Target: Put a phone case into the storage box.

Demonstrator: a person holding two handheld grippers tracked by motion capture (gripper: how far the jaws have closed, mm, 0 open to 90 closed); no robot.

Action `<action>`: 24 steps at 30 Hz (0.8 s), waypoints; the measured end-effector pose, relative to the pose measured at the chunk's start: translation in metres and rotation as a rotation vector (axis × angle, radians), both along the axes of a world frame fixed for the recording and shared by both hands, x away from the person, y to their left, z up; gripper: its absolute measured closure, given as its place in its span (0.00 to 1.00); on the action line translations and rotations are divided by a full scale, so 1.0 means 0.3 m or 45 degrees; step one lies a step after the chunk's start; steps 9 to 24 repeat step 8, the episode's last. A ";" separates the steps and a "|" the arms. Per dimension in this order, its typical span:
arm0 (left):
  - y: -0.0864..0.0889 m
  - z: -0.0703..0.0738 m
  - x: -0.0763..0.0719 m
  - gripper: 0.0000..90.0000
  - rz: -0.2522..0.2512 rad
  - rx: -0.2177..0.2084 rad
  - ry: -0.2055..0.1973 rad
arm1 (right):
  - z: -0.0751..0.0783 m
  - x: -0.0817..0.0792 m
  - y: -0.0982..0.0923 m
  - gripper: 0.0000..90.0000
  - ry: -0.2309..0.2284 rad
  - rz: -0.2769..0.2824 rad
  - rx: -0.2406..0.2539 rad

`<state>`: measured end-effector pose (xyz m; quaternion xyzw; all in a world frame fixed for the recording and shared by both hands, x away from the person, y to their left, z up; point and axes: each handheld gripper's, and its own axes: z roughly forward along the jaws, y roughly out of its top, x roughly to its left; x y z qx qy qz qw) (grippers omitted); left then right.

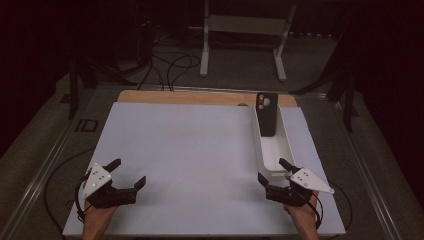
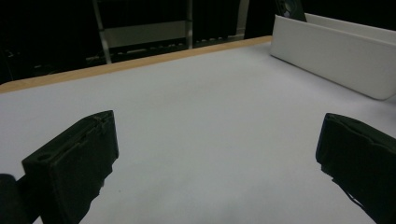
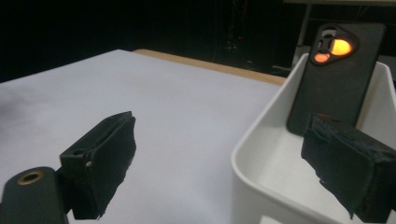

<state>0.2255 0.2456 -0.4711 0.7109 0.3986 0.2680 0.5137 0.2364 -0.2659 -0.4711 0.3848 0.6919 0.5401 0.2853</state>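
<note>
At the near edge of the surface (image 1: 200, 150), the left tongs (image 1: 127, 172) and right tongs (image 1: 272, 170) gape apart, empty. Just beyond the right tongs, the white tray (image 1: 265, 150) holds a black phone case (image 1: 267, 117) leaning at its far end.

Dim, murky frames; dark, vignetted surroundings.

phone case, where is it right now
The black phone case stands on end in the far end of the long white tray at the table's right side in the high view, leaning on the tray's far wall, ahead of the open right gripper.
</note>
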 end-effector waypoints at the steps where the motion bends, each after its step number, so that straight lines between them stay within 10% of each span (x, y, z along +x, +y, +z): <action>1: -0.001 -0.004 0.001 0.00 -0.002 0.009 0.001 | 0.000 0.000 0.000 0.11 0.000 0.000 0.000; 24: -0.004 -0.020 0.006 0.00 0.006 0.033 0.013 | -0.005 0.005 -0.007 0.11 -0.003 0.000 0.012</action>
